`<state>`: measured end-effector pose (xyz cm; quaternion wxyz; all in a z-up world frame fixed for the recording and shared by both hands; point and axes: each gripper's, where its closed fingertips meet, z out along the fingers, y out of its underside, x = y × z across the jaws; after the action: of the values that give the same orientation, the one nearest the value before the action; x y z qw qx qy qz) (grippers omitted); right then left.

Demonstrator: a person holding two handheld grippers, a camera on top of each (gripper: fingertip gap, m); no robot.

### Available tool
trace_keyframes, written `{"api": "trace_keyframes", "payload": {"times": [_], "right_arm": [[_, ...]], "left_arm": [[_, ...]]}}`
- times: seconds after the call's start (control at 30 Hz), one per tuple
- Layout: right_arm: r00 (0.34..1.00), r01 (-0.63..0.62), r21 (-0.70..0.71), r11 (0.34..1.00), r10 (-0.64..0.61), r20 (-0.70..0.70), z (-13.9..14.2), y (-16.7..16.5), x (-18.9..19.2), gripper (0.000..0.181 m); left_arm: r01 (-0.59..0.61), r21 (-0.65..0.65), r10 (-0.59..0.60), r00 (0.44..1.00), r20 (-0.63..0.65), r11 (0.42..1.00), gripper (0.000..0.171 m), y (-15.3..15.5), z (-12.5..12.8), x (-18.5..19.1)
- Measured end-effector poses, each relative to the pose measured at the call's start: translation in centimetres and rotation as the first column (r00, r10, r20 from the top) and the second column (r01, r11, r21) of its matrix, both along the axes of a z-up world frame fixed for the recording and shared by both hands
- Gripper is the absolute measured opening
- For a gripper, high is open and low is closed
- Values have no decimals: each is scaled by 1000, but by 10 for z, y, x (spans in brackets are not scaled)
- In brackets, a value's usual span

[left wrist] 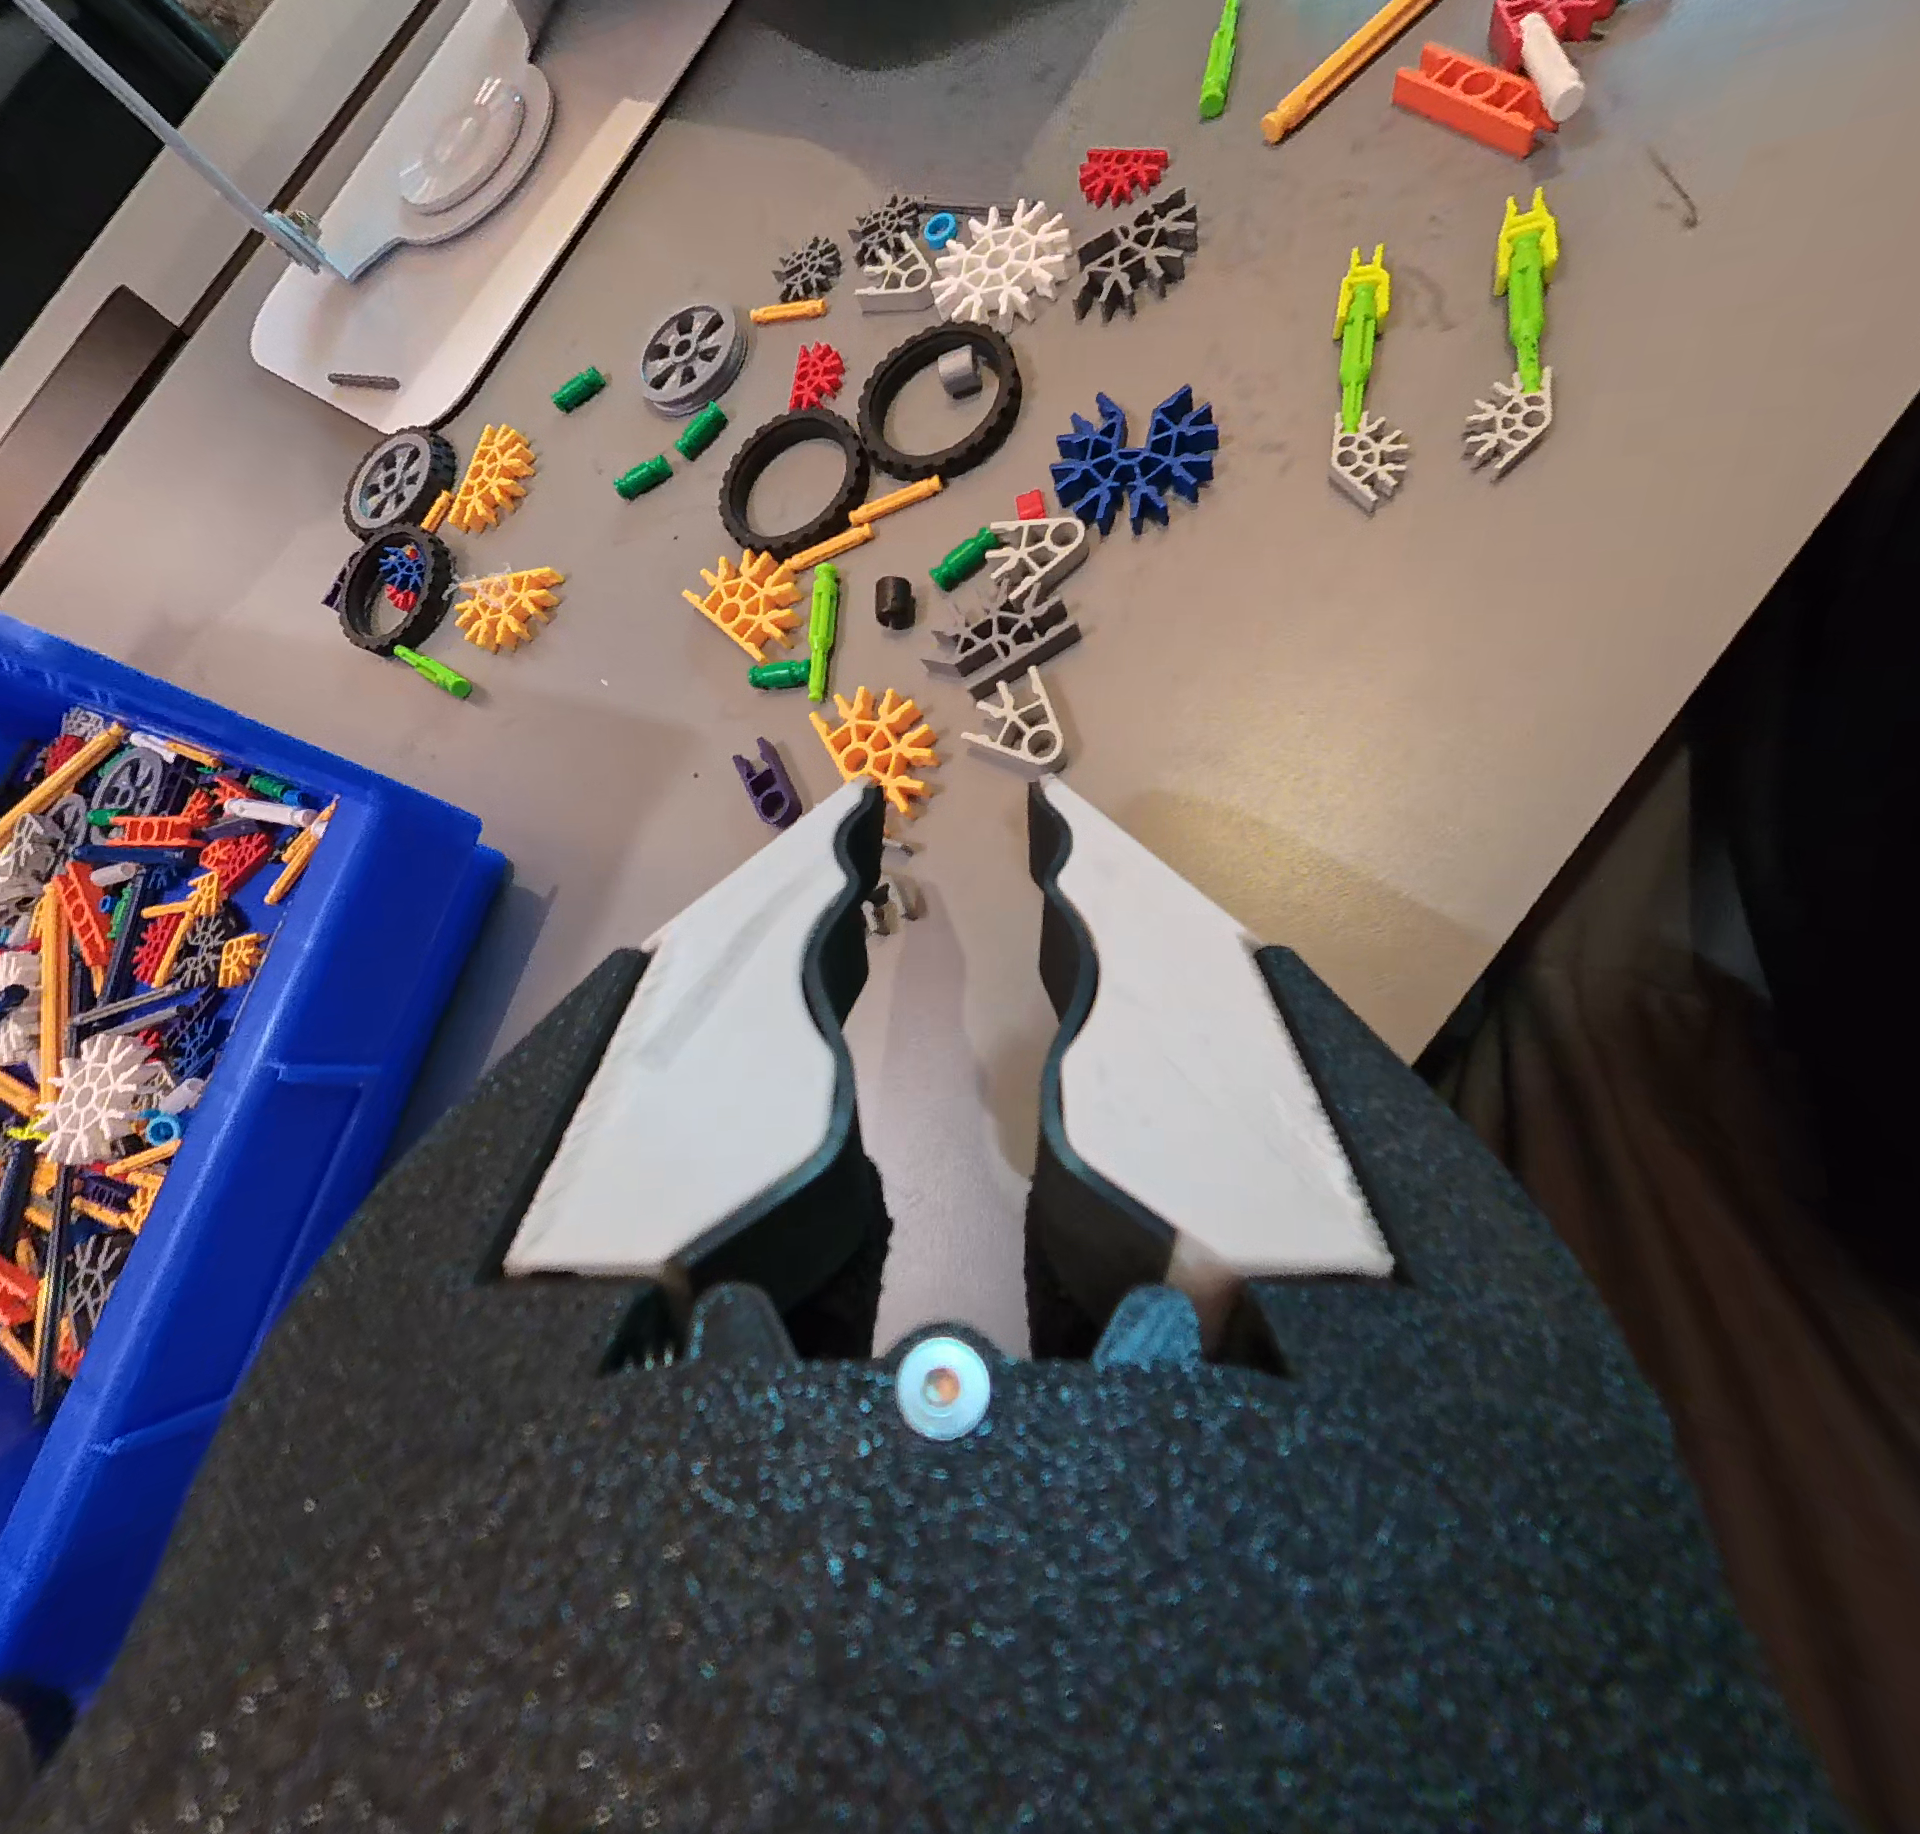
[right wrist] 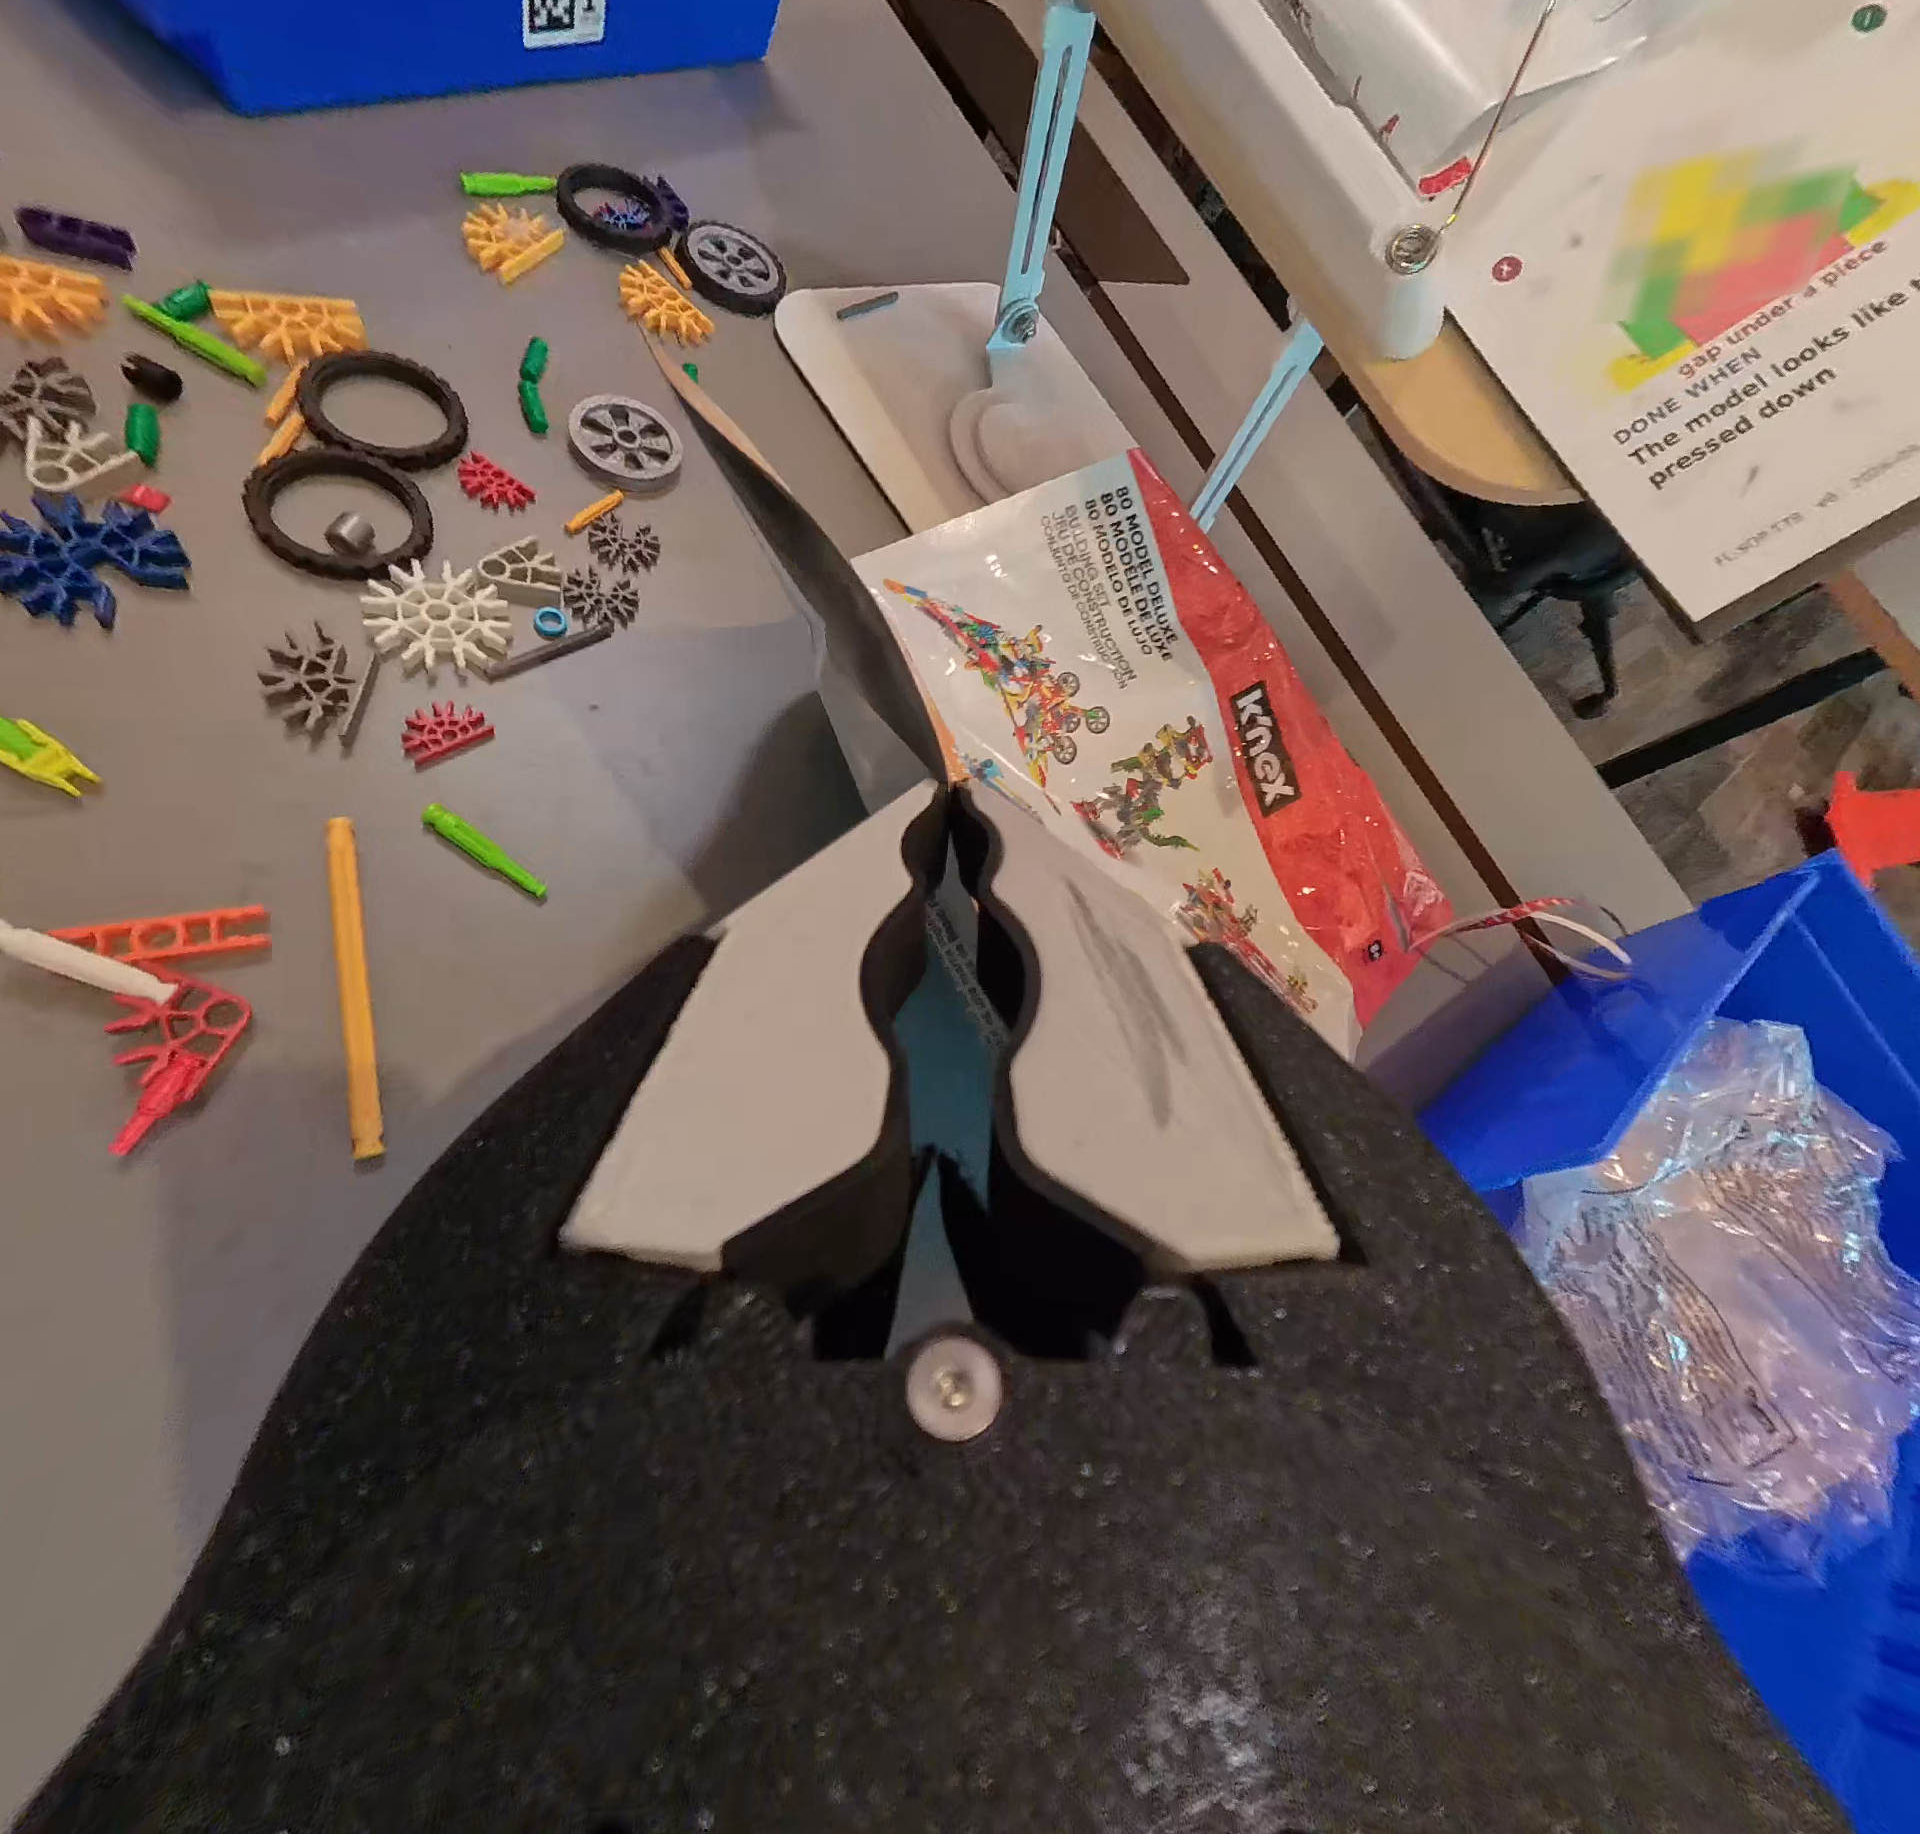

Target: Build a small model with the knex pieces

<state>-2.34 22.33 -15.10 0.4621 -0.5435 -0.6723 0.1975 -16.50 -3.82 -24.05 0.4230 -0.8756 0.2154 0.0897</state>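
My left gripper (left wrist: 954,797) is open and empty above the grey table (left wrist: 1299,662). Its fingertips hover just short of an orange snowflake connector (left wrist: 875,745) and a grey connector (left wrist: 1023,726); a small grey piece (left wrist: 891,901) lies between the fingers. My right gripper (right wrist: 951,797) is shut on the edge of a glossy instruction booklet (right wrist: 1091,704) and holds it up off the table, with one page (right wrist: 810,579) curling to the left. Loose construction-toy pieces lie scattered on the table in both views.
A blue bin (left wrist: 312,953) full of toy pieces stands at the left. Black tyres (left wrist: 795,480), grey wheels (left wrist: 691,356) and blue connectors (left wrist: 1132,459) lie ahead. A second blue bin (right wrist: 1714,1109) holds crumpled plastic wrap (right wrist: 1725,1296). A white stand base (right wrist: 883,371) carries a tilted board (right wrist: 1662,226). The tips of one gripper are about 30 cm away from the tips of the other. From the left gripper's tips to the orange snowflake connector (left wrist: 875,745) is close to 4 cm.
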Motion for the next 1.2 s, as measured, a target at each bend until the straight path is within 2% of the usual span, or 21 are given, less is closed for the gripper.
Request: {"api": "trace_keyframes", "payload": {"times": [0.13,0.4,0.53,0.67,0.8,1.0,1.13,1.2], "right_arm": [[1000,-16,-23,1000,16,9,-2,-3,0,0],[980,-76,-80,994,90,178,-61,-37,20,1],[963,-106,-119,987,132,236,-85,-52,29,9],[944,-146,-185,972,193,268,-94,-67,35,24],[957,-172,-213,962,214,195,-84,-74,32,31],[990,-126,-176,976,136,44,-79,-75,27,33],[996,-88,-130,988,87,-16,-80,-77,30,32],[997,-81,-131,988,78,-28,-82,-79,32,32]], "left_arm": [[-9,4,9,1000,2,1000,26,-1,0,-2],[-36,16,36,999,-8,999,26,-10,8,-15],[-50,37,51,998,-28,998,26,-17,23,-25],[-71,61,75,994,-76,996,26,-25,46,-41],[-115,92,128,980,-150,989,26,-30,75,-72],[-191,76,205,935,-290,979,24,-30,109,-137],[-192,-2,182,929,-322,981,21,-20,115,-174],[-180,-78,146,934,-325,981,19,-14,109,-189]]}}
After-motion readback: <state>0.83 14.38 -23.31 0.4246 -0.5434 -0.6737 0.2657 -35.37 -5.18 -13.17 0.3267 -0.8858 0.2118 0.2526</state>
